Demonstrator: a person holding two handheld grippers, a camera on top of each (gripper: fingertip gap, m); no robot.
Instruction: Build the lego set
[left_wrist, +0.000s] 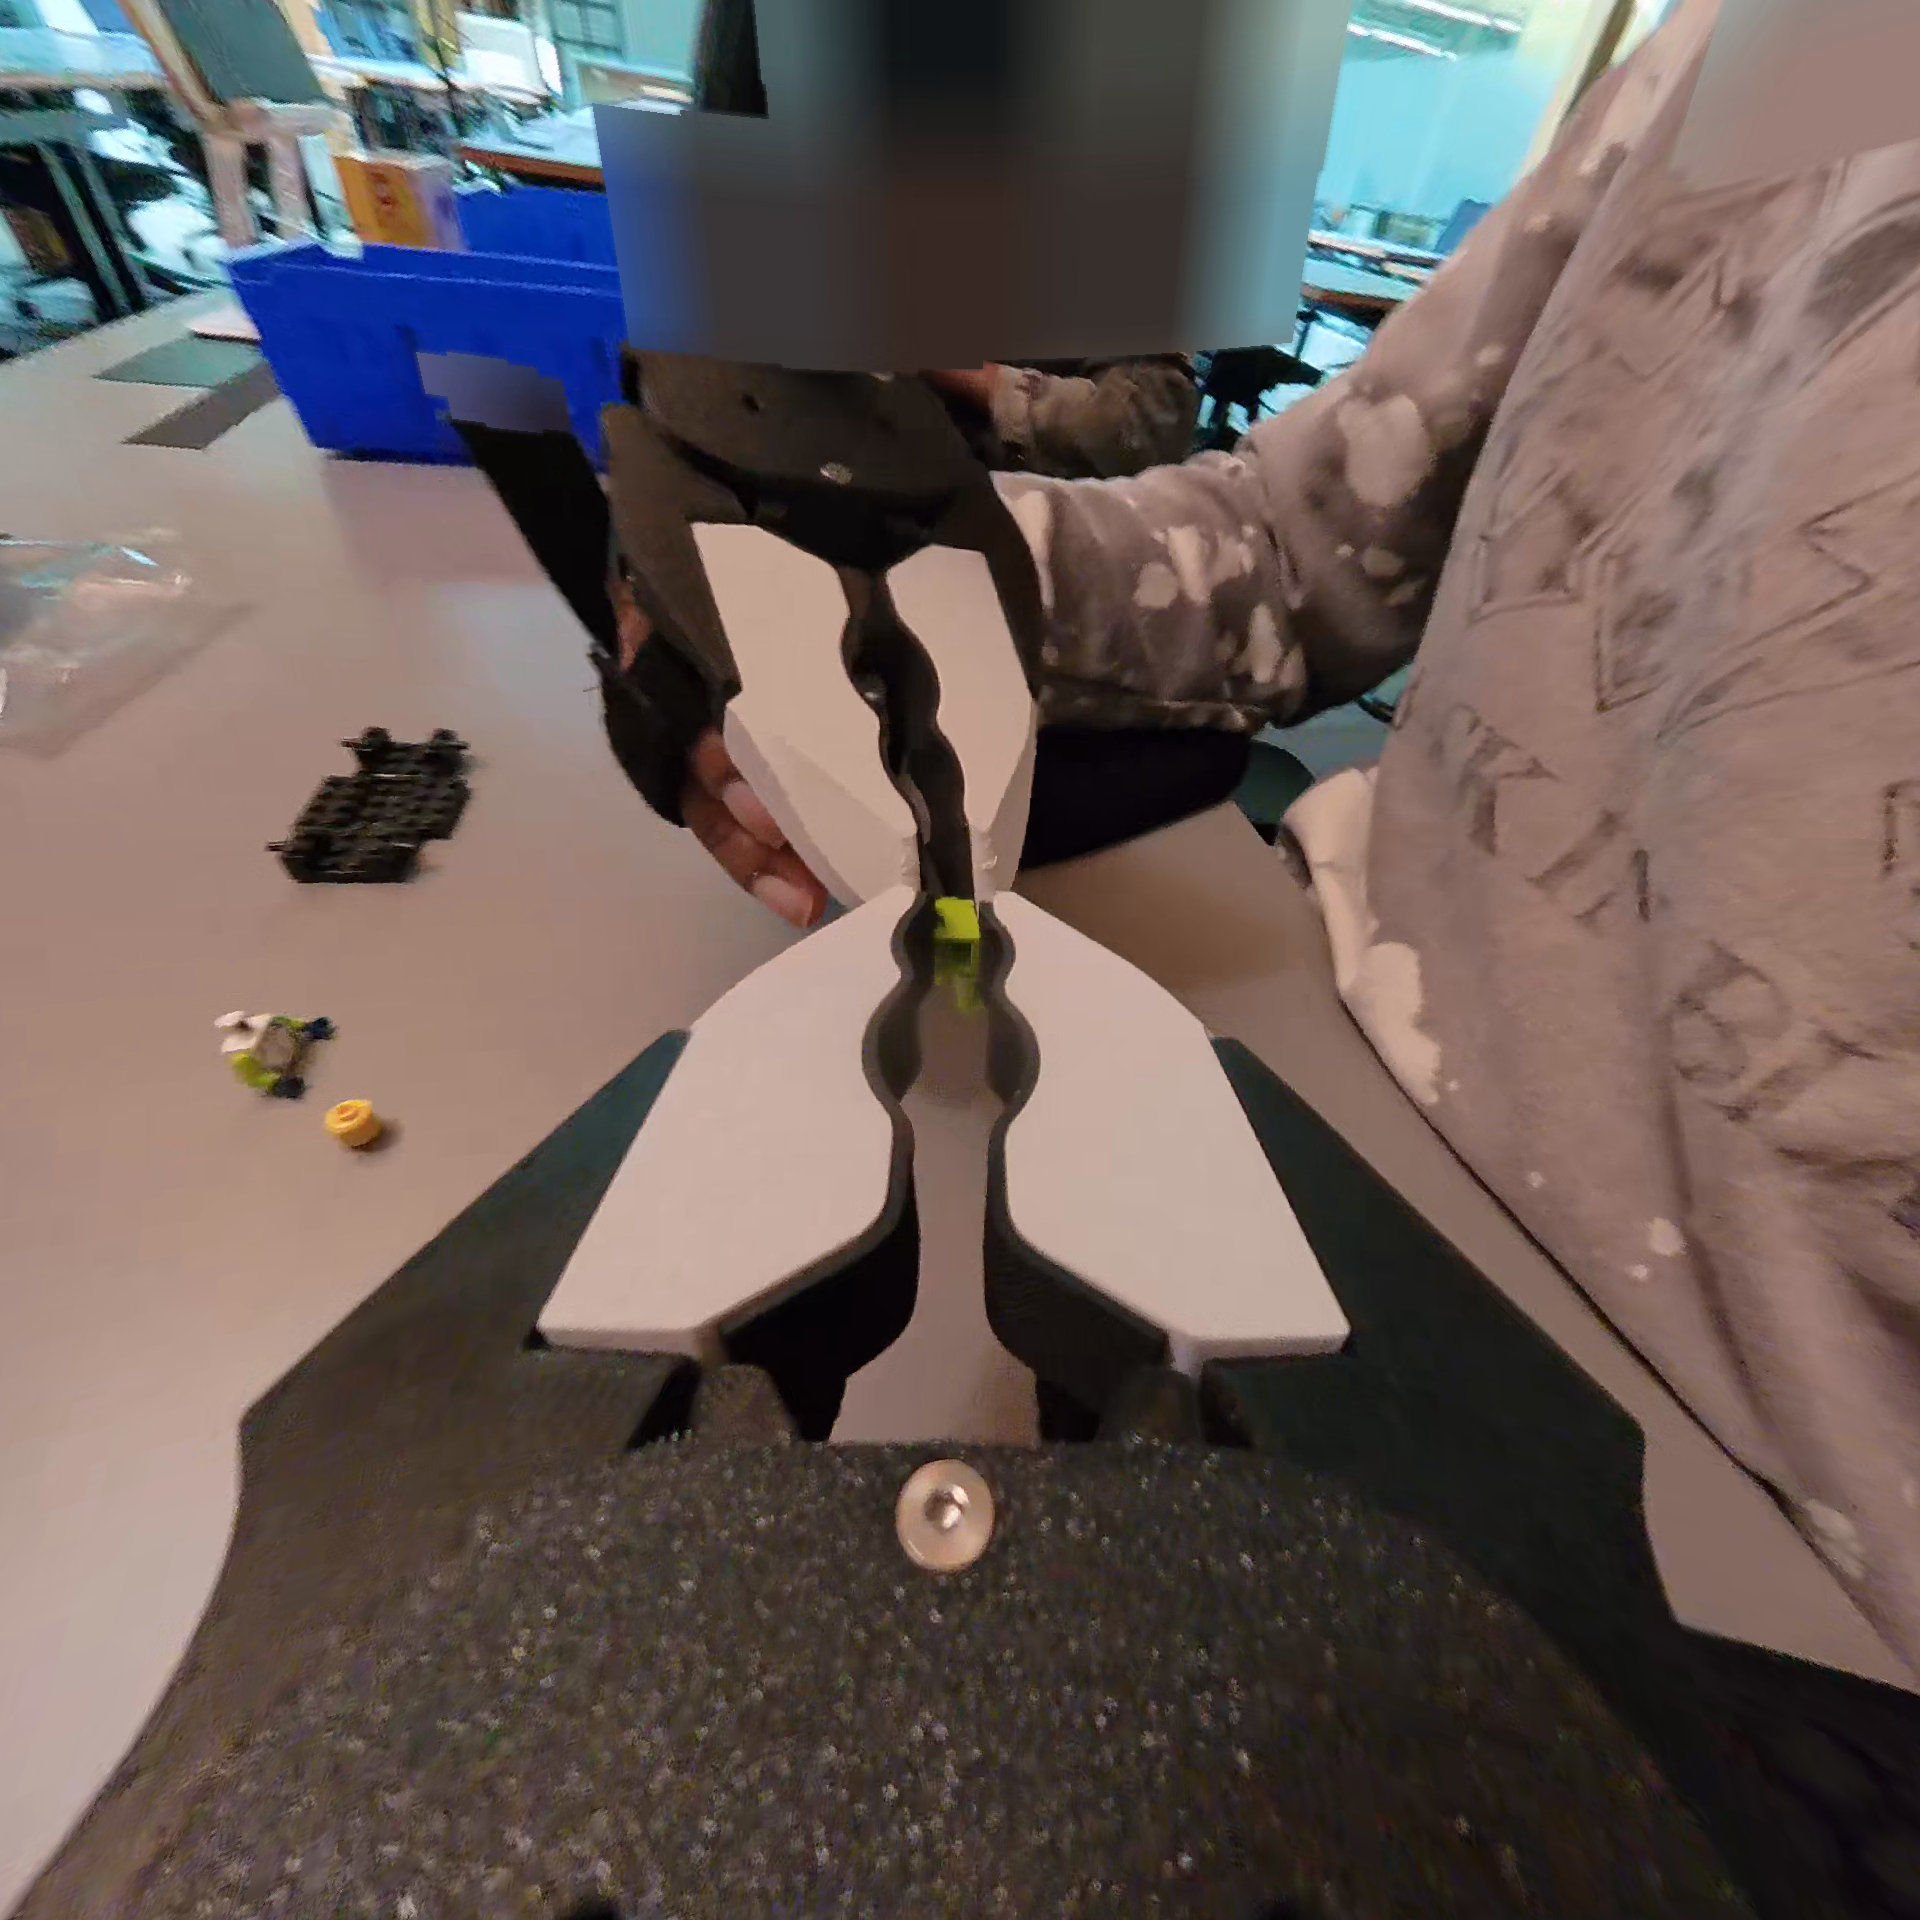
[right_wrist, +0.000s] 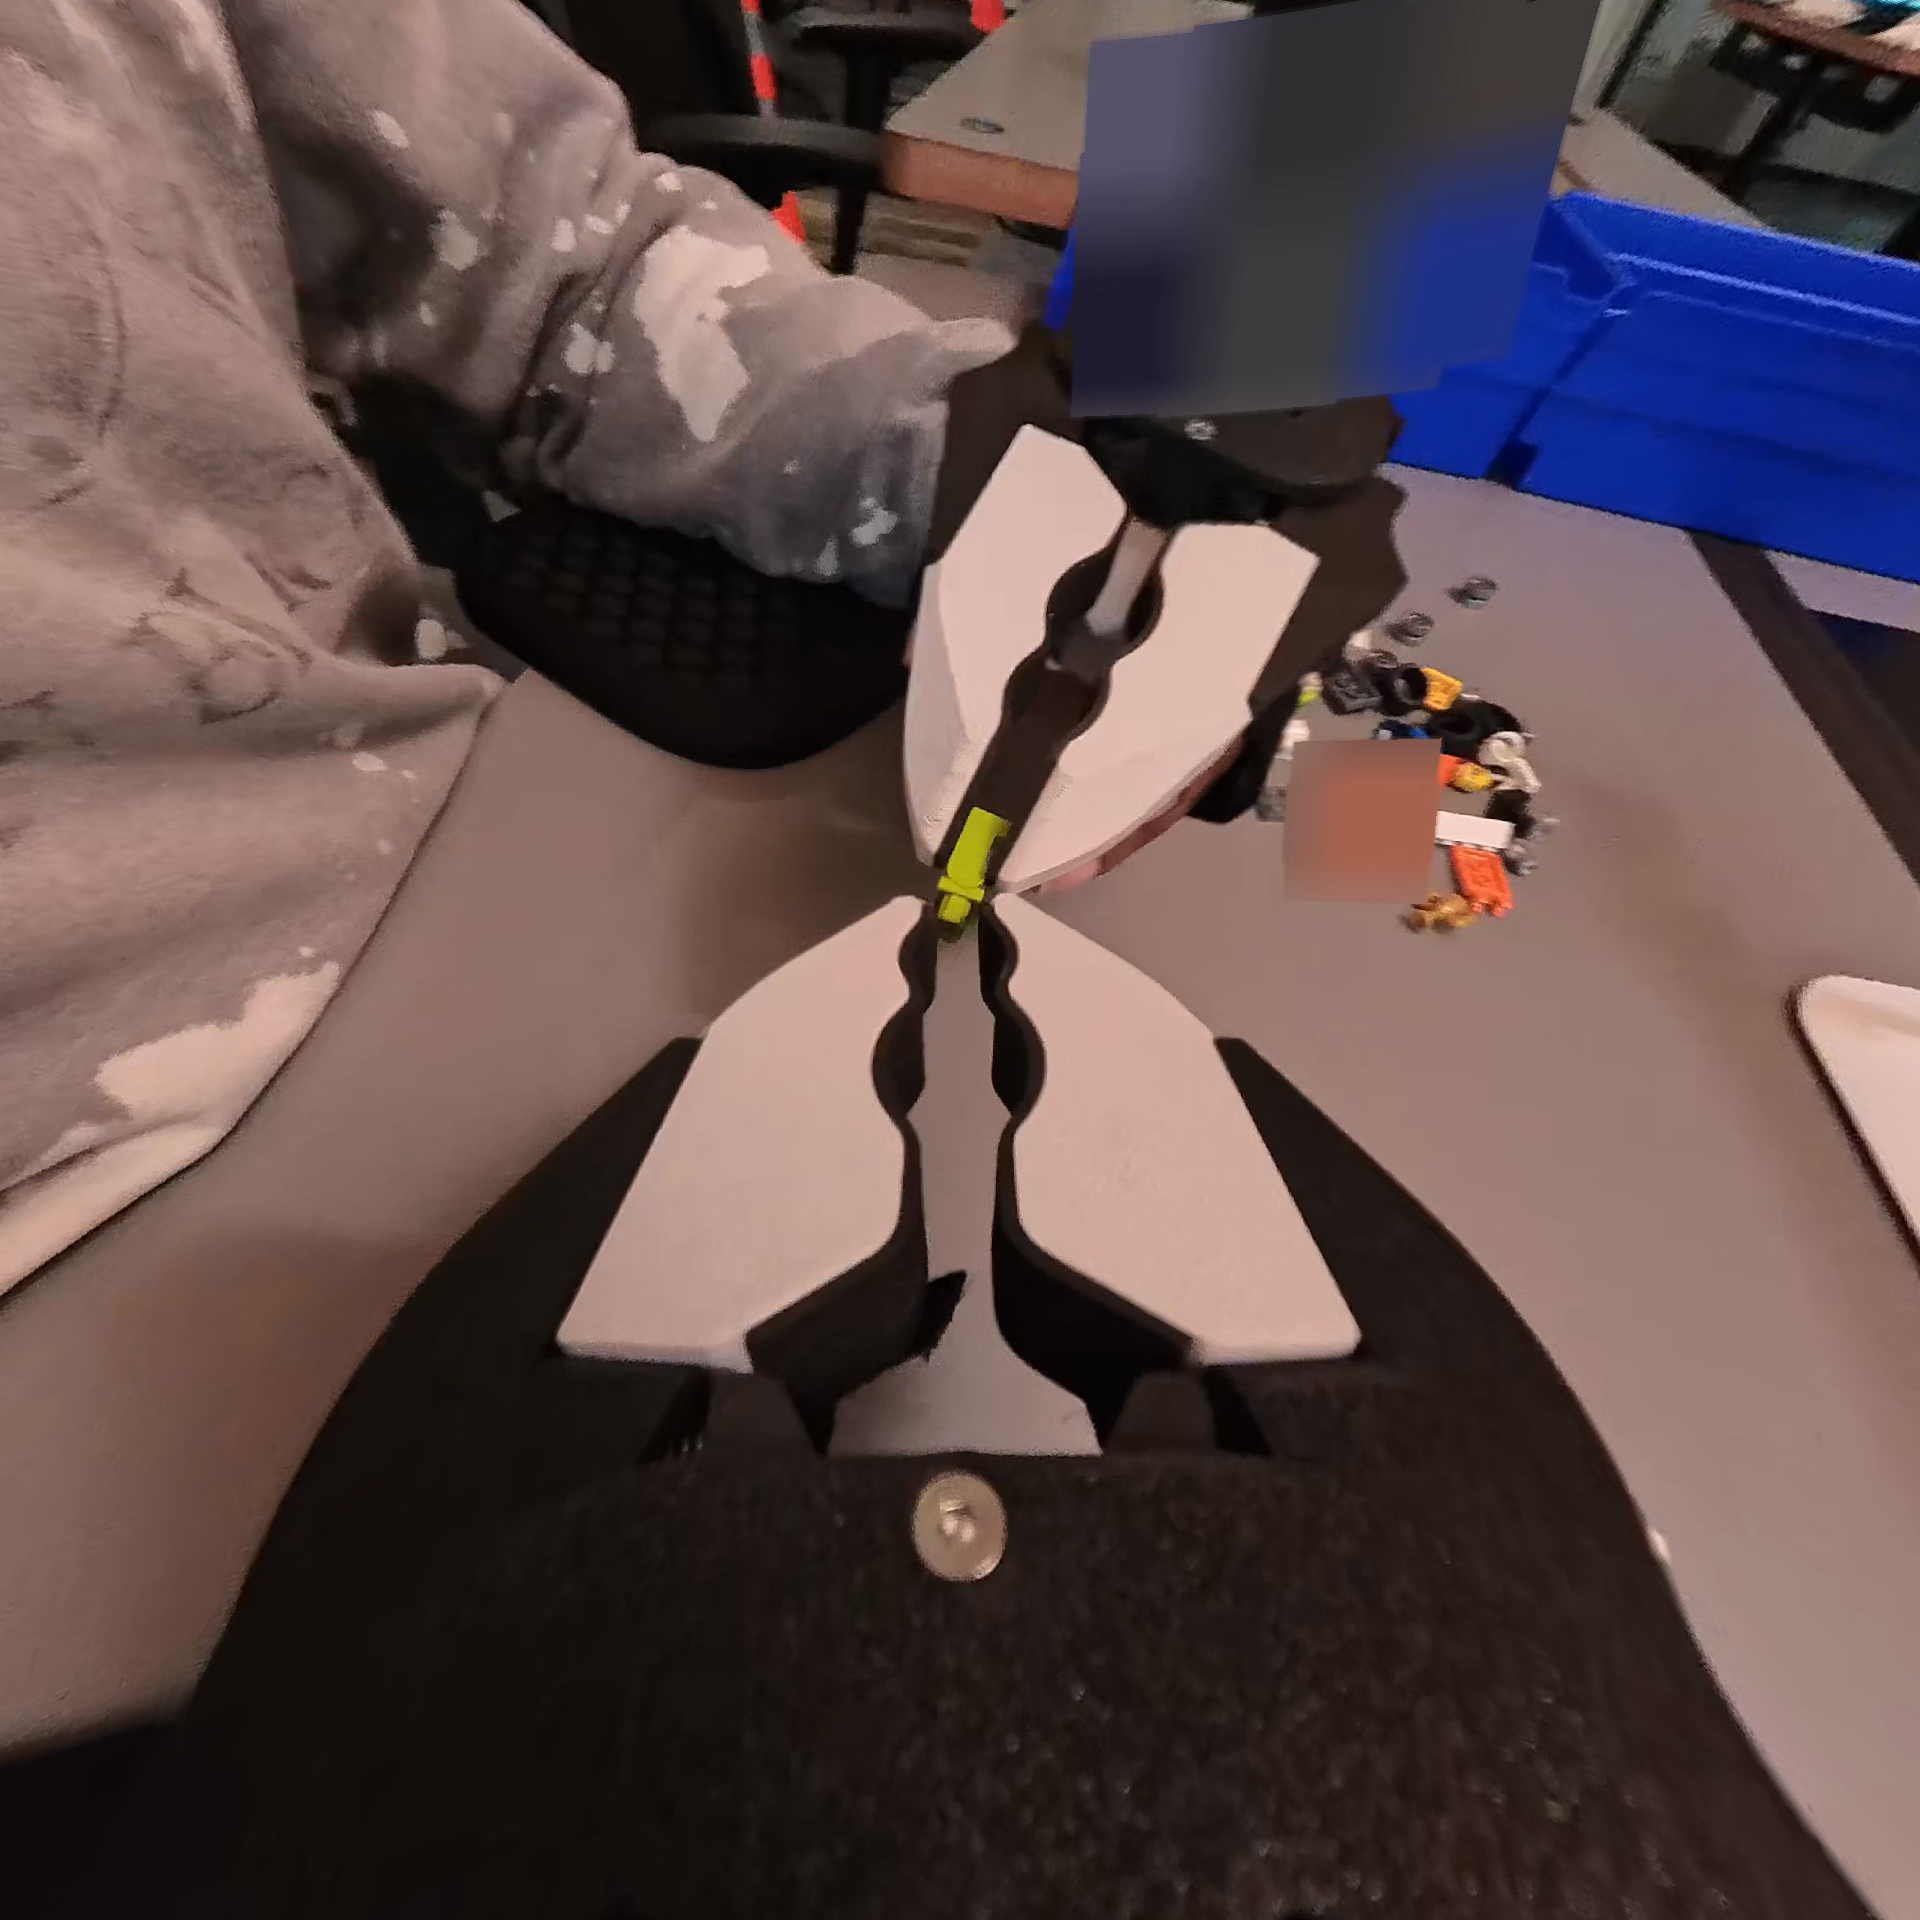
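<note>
My left gripper and right gripper meet tip to tip above the grey table. A small lime-green lego piece sits between the left gripper's fingertips. In the right wrist view the lime-green piece sticks out of the left gripper's tips and its near end lies between my right gripper's tips. Both grippers are closed on it. I cannot tell whether it is one piece or two joined. A black lego chassis lies on the table to the left.
A small lime and white sub-assembly and a yellow round piece lie near the chassis. A pile of loose pieces lies at the right. Blue bins stand at the back. A white tray edge and the person's grey sweatshirt are close. The grippers are tip to tip, or close to it.
</note>
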